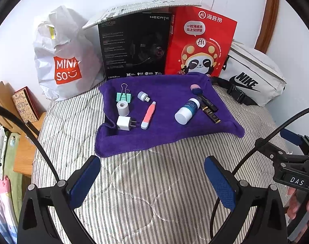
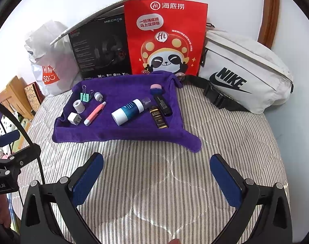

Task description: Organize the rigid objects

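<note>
1. The bed point(image 1: 146, 183) carries a purple towel point(image 1: 166, 134) at 12 o'clock from both grippers, with bags and a box standing behind it.
2. Both the left gripper point(image 1: 152, 181) and the right gripper point(image 2: 157, 178) hover over bare quilt short of the towel, jaws spread wide, nothing between them.
3. On the towel's 3 o'clock side lie the bottle point(image 2: 128, 111), a dark tube point(image 2: 163, 105), a brown tube point(image 2: 158, 117) and a pink-tipped brush point(image 2: 156, 89); a small clear cap seems to sit behind the bottle, though the view is too poor to be sure.
4. At the 9 o'clock side are the pen point(image 1: 148, 114), plug point(image 1: 124, 123), grey roll point(image 1: 123, 108), clip point(image 1: 124, 96) and USB piece point(image 1: 143, 96).
5. Step: the items lie in two loose groups, which fits either sorting yet to come or sorting done, so I judge no further.
6. Any grasp calls for jaws across an item's narrow width, pressing lightly into the soft towel.
</note>
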